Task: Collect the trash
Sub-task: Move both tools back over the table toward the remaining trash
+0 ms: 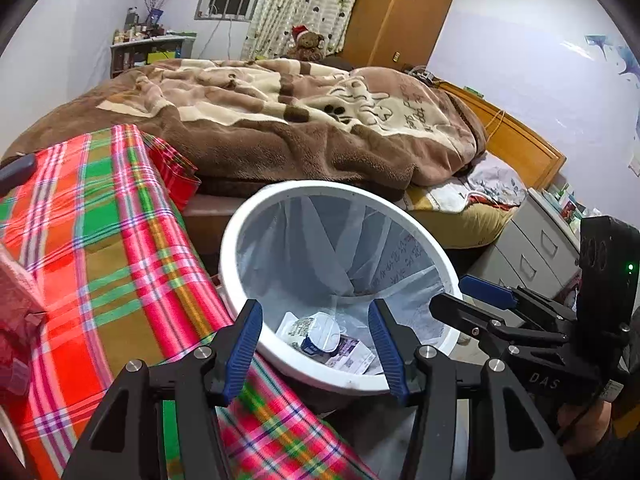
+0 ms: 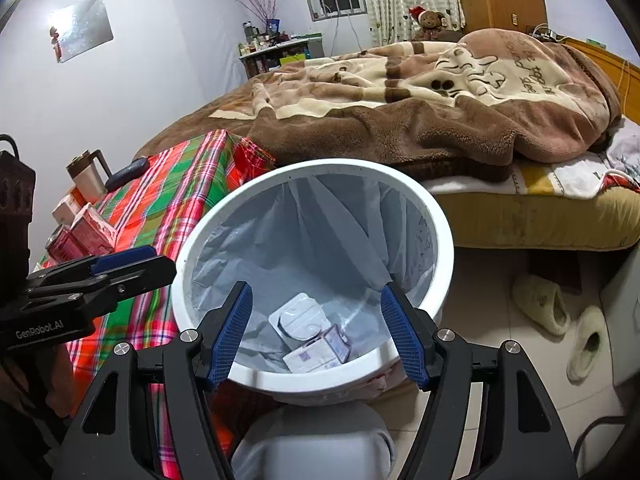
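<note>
Both grippers hang released over the white bin: the left gripper and the right gripper each have their blue pads spread wide with nothing between them. Inside the bin's pale liner lie a foil-lidded cup and crumpled packaging (lettering too small to read). A plaid-covered desk stands just left of the bin, a bed on its far side.

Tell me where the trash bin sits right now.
The white trash bin stands on the floor in the centre of both wrist views, between the plaid-covered table and the bed.
</note>
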A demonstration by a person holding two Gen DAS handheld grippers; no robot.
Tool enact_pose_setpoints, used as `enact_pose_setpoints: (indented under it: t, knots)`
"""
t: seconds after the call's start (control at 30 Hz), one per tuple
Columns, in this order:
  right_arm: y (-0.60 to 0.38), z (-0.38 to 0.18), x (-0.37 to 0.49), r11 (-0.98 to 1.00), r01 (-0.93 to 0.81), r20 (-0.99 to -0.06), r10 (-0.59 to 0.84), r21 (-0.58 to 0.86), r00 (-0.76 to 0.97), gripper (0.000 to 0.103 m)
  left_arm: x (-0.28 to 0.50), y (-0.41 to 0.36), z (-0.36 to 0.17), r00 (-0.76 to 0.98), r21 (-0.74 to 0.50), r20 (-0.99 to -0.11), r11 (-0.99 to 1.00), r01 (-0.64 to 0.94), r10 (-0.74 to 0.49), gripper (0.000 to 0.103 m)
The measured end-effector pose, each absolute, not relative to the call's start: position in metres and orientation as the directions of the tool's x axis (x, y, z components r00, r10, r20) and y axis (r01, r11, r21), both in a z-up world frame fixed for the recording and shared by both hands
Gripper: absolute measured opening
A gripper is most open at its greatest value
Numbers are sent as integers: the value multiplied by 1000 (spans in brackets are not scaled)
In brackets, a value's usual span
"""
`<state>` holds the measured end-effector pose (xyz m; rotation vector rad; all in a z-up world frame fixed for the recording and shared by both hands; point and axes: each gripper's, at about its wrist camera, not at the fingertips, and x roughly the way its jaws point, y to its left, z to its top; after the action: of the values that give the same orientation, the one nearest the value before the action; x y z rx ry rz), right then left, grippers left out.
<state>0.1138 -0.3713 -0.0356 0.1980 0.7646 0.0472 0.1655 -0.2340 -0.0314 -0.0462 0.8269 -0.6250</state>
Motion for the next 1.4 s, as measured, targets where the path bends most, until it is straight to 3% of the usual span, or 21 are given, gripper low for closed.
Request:
enact_pose_setpoints:
  t: [0.23, 0.8, 1.4]
  knots:
    - [-356, -27, 110, 971, -37, -648, 185, 235, 739, 70, 143, -203, -16, 603, -223, -645, 871, 438, -469, 55]
    - [-281, -19, 106, 948, -223, -663, 318, 228, 678, 70, 97, -102, -8, 730, -179, -618, 956, 231, -292, 56]
    - [-225, -10, 99, 905, -362, -663, 413, 222, 624, 70, 40, -1, -15, 770, -152, -631, 988, 4, -100, 55]
